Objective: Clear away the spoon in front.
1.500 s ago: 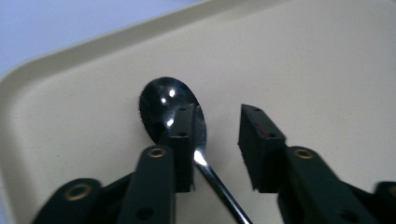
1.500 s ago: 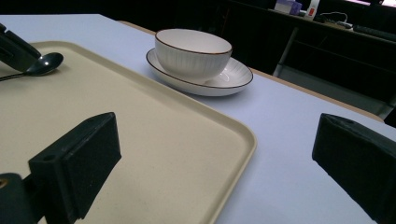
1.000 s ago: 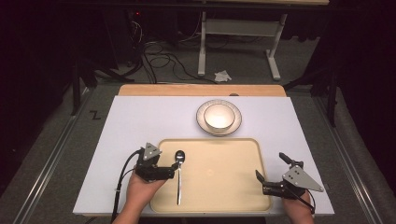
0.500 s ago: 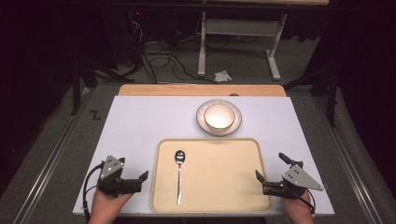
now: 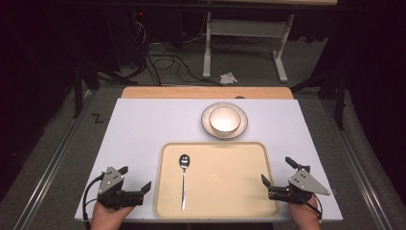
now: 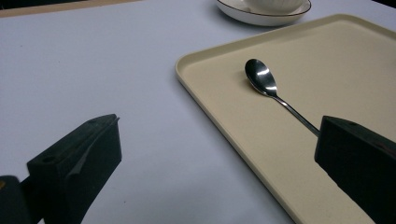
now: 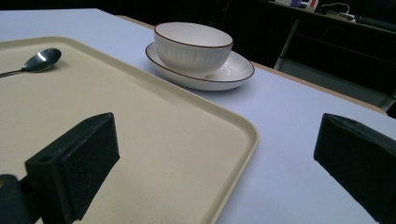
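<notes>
My left hand-held gripper (image 5: 136, 192) has let go of the spoon (image 5: 184, 178), now lying left of centre on the tray (image 5: 225, 194), and drawn back to the lower left, jaws wide and empty, so I judge the placing done.

We read one mark: a black "Z" on the grey floor (image 5: 97, 118), left of the white table (image 5: 143, 129). We find no label, brand or number anywhere else.
</notes>
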`<action>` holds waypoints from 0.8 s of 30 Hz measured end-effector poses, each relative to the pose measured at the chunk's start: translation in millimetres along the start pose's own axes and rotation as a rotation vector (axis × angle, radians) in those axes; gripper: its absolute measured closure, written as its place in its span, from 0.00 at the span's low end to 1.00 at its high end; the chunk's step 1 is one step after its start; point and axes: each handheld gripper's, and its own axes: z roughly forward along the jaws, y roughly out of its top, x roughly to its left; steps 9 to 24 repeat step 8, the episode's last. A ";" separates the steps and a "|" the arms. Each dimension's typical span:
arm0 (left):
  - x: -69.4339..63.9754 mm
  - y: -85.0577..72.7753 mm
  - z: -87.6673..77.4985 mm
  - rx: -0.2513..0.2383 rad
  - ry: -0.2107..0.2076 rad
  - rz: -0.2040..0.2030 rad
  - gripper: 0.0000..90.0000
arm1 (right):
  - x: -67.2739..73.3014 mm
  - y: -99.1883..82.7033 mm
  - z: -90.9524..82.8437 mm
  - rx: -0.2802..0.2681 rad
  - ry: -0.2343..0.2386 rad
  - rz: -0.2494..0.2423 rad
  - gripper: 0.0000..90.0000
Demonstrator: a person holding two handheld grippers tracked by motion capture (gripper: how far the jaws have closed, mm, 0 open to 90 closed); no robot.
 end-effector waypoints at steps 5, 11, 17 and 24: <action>1.9 -1.5 -0.9 0.005 0.008 -0.010 0.01 | 0.2 0.6 -0.2 -0.003 0.001 -0.002 0.01; 2.4 -0.7 -1.3 0.002 -0.007 -0.025 0.00 | 0.3 1.2 -0.4 -0.010 0.004 -0.006 0.01; 2.4 -0.7 -1.3 0.002 -0.007 -0.025 0.00 | 0.3 1.2 -0.4 -0.010 0.004 -0.006 0.01; 2.4 -0.7 -1.3 0.002 -0.007 -0.025 0.00 | 0.3 1.2 -0.4 -0.010 0.004 -0.006 0.01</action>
